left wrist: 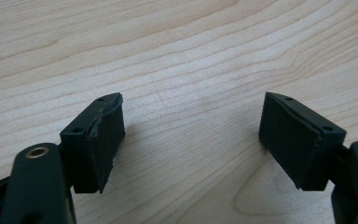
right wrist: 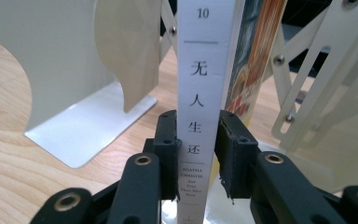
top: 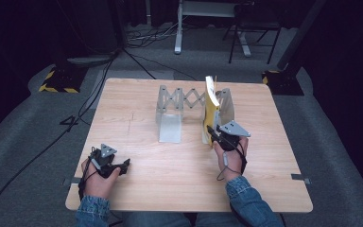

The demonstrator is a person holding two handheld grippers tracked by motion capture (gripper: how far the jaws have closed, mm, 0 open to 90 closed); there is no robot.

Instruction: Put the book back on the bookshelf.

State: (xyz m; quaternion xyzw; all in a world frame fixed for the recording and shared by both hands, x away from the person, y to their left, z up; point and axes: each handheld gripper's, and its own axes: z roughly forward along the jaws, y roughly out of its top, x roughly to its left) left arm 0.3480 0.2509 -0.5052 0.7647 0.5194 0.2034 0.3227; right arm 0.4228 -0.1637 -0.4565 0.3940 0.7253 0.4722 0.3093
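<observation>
Parted jaws above wooden table

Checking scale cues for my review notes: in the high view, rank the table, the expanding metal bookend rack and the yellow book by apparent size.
1. table
2. expanding metal bookend rack
3. yellow book, held by the right gripper

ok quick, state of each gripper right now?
Left gripper: open, empty, over the bare wooden table.
Right gripper: shut on the white-spined paperback book.
</observation>
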